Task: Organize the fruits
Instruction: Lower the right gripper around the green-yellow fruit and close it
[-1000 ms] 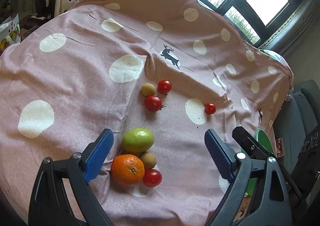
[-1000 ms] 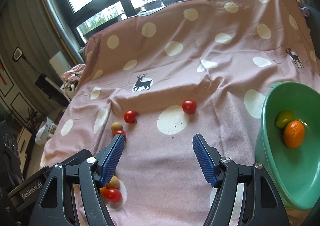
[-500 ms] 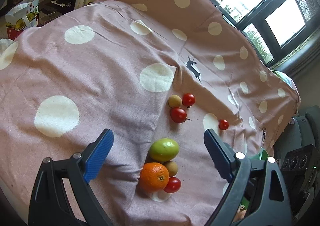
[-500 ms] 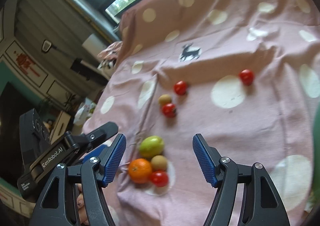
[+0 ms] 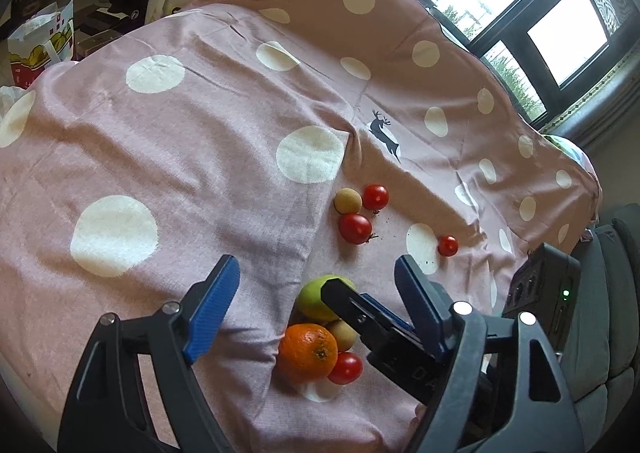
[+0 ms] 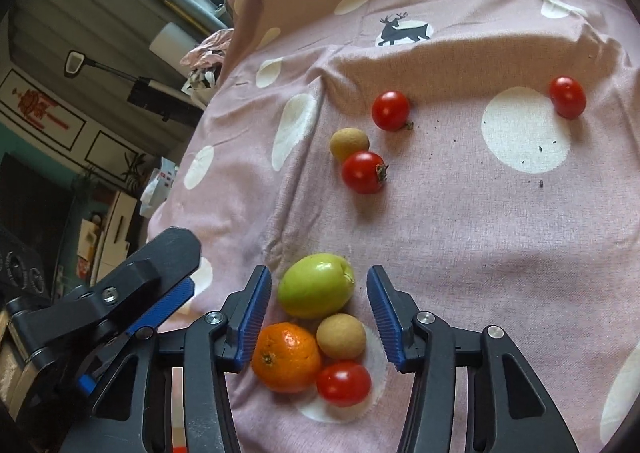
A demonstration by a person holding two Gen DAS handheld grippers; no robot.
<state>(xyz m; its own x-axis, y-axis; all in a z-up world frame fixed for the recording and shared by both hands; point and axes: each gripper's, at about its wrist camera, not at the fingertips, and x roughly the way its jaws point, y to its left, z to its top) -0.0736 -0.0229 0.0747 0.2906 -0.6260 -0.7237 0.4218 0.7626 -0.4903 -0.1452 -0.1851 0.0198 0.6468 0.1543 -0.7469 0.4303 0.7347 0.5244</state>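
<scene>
A near cluster lies on the pink spotted cloth (image 6: 500, 233): a green fruit (image 6: 316, 285), an orange (image 6: 287, 357), a small tan fruit (image 6: 341, 336) and a red tomato (image 6: 344, 383). My right gripper (image 6: 319, 305) is open, its jaws either side of the green fruit, not touching. Farther off lie a tan fruit (image 6: 349, 143) and three tomatoes (image 6: 363, 172) (image 6: 390, 110) (image 6: 567, 97). My left gripper (image 5: 316, 289) is open and empty above the cluster; the orange (image 5: 307, 351) shows below it, and the right gripper's finger (image 5: 360, 309) crosses its view.
The cloth drapes over a raised back near the windows (image 5: 560, 41). A printed deer (image 6: 402, 29) marks the cloth. Bags and clothes (image 5: 40, 49) sit on the floor to the left. A dark device (image 5: 540, 293) sits at the right edge.
My right gripper swung left from the green bowl side and came down over the near cluster, now straddling the green fruit. My left gripper shifted left and back; the right gripper entered its view.
</scene>
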